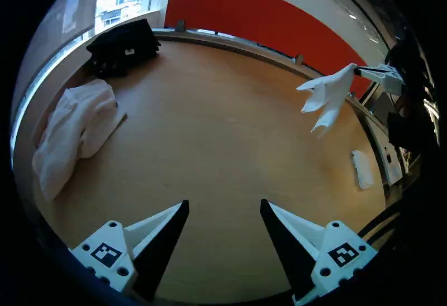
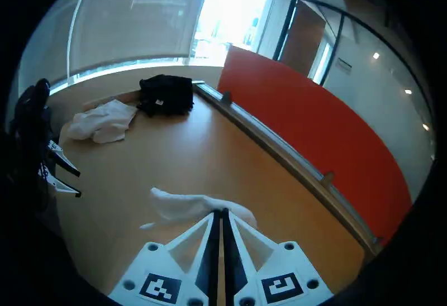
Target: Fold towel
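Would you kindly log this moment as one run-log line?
left gripper: open, empty | right gripper: shut on towel, held above table | towel pile: on table

Table [image 1: 223,138] middle bare, flanked by cloth pile [image 1: 75,133], black bag [image 1: 123,46], hanging towel [image 1: 329,96].

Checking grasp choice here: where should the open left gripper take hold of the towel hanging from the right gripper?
Probably the lowest loose corner of the towel, approached from the side away from the right gripper. The cloth hangs bunched from one pinched end above the table, so that corner dangles free; the left gripper is open.
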Demonstrator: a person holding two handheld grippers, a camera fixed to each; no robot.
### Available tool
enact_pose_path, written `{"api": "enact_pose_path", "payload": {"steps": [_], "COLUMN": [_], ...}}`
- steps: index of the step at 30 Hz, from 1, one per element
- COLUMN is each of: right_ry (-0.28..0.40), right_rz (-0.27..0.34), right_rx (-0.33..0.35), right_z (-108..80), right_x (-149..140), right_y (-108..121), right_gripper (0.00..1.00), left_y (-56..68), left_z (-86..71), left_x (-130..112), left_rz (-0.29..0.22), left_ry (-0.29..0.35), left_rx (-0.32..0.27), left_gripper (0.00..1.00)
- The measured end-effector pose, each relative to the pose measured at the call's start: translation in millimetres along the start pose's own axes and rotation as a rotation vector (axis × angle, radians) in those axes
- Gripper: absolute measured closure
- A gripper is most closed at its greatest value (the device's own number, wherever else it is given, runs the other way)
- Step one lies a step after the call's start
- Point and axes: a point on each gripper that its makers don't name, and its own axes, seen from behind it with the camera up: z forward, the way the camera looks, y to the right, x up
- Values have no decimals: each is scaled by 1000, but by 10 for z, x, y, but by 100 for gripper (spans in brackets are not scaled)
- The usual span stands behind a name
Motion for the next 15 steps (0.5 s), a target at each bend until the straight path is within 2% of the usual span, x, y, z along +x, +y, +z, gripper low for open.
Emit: {"api": "enact_pose_path", "payload": {"steps": [15], "right_ry": [-37], "right_rz": [49], "right_rx": [-58], "right_z": [-446], "right_x": [-532], "right_y": [638], "right_gripper": [97], "left_y": [176], "left_z": [36], "left_x": [4], "left_rz": [40], "left_ry": [-12], "left_rx": [0], "left_gripper": [6]}}
